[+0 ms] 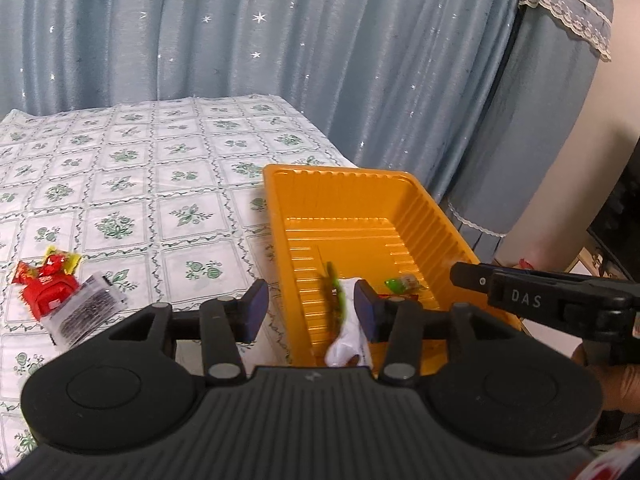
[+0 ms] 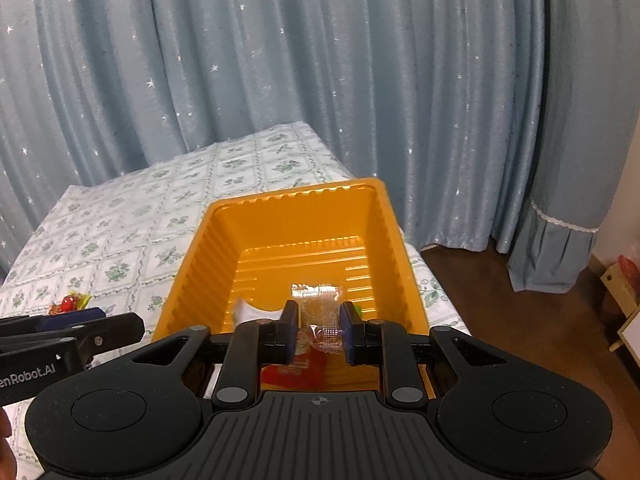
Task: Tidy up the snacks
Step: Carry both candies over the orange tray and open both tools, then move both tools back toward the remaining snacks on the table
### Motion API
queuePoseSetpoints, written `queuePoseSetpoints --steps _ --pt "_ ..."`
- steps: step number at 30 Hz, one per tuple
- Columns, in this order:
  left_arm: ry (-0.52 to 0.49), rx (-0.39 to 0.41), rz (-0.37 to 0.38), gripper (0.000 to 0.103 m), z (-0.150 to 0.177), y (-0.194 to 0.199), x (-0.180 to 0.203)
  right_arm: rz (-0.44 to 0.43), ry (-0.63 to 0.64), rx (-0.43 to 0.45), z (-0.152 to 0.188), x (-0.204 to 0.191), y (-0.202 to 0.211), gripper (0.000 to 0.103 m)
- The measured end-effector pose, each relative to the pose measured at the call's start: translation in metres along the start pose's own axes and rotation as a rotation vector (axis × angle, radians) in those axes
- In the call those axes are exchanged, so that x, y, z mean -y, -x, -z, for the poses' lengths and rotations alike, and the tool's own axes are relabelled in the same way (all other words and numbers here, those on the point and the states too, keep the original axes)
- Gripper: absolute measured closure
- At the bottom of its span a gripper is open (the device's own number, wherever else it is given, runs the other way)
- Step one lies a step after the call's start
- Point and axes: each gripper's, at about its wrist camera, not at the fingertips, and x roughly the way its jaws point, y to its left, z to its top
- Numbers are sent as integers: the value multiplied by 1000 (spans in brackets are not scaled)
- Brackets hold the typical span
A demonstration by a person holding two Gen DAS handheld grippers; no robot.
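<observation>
Snacks first: your right tool (image 2: 319,330) is clamped on a clear-wrapped snack (image 2: 320,312), poised over the near end of the orange tray (image 2: 298,194). Your left tool (image 1: 310,314) stands parted with nothing pressed between its pads, straddling the tray's near left wall, and a white-and-green packet (image 1: 346,330) lies in the tray by it. Lower the right tool before letting go, so the wrapper drops flat. Two more packets, a red packet (image 1: 44,284) and a silver packet (image 1: 86,306), wait by the worktop's left edge. The tray sits at the worktop's right edge, so don't nudge it.
</observation>
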Motion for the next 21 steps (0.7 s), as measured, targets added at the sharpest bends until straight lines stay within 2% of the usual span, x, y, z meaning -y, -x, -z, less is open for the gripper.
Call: queuePoseSetpoints --steps 4,6,21 --pt "7 6 -18 54 2 6 -6 -31 25 2 -1 -7 -3 78" --pt "6 9 -28 53 4 10 -9 -29 12 5 -1 -7 -2 71" --pt "67 20 -90 46 25 65 -29 -18 -2 20 9 -28 39 67"
